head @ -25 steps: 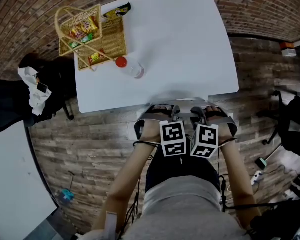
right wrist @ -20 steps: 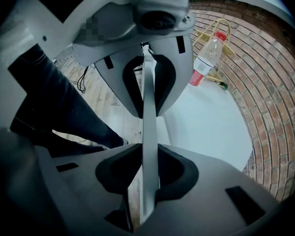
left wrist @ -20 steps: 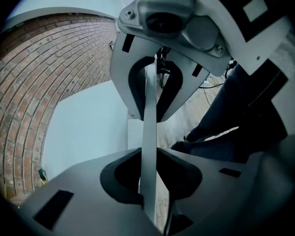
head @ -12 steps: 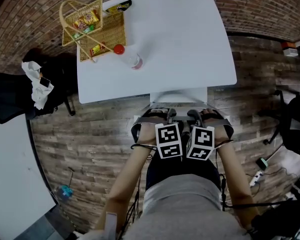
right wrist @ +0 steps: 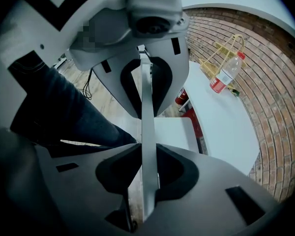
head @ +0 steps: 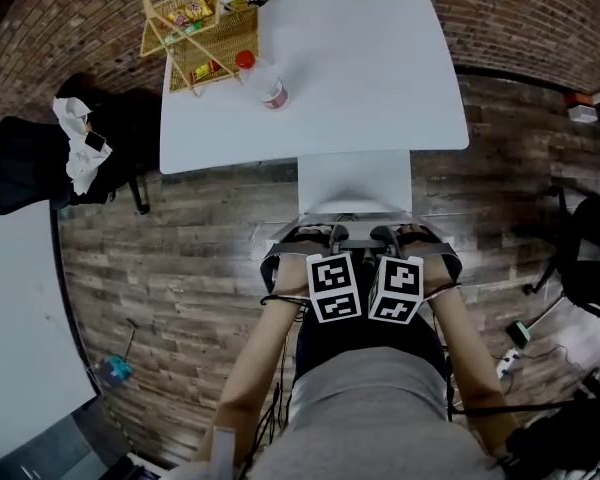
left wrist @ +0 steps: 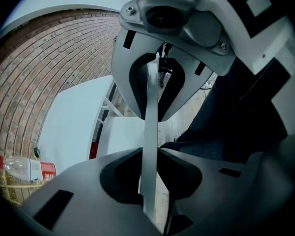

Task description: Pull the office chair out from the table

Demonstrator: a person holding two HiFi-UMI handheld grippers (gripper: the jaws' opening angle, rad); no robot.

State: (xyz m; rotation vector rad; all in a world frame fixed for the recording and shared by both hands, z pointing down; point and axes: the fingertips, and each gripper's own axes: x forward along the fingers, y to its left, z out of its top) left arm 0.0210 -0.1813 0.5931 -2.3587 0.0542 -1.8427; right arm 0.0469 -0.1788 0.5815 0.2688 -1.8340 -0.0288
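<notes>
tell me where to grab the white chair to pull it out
Grip the chair by its backrest's top edge, coming down from above. The panel is thin and upright; the left gripper and right gripper clamp it there.

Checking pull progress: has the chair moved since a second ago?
Yes. The chair has slid out from under the table, toward the person.

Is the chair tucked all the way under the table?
No, the chair has its white seat sticking out past the near edge of the table.
</notes>
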